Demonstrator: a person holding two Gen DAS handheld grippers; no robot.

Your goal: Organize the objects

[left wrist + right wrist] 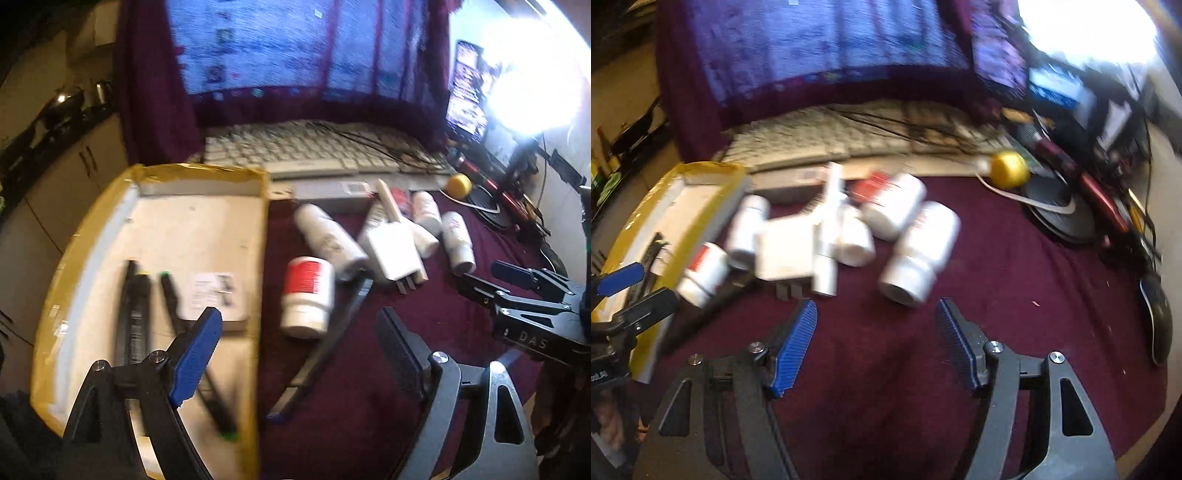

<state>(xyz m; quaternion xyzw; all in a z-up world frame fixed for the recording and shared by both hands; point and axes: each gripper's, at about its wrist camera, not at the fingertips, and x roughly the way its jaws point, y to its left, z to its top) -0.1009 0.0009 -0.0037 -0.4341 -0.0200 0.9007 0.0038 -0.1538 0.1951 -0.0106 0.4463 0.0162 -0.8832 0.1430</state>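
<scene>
My left gripper (299, 317) is open and empty, its left finger over the tape-edged cardboard box (166, 229) and its right finger over the maroon cloth. Dark pens (133, 314) and a green-capped marker (177, 306) lie in the box. Just ahead lie a red-labelled white bottle (306, 291), a dark pen (325, 343), a plain white bottle (328, 236) and a white plug adapter (391, 251). My right gripper (877, 306) is open and empty, just short of a white bottle (919, 251) lying on its side. The adapter (786, 251) lies to its left.
A white keyboard (314, 151) with black cables across it sits behind the objects, below a monitor. A yellow ball (1008, 170), a dark mouse (1160, 317) and cables crowd the right side. Bare maroon cloth (1015, 277) lies at front right. Both views are motion-blurred.
</scene>
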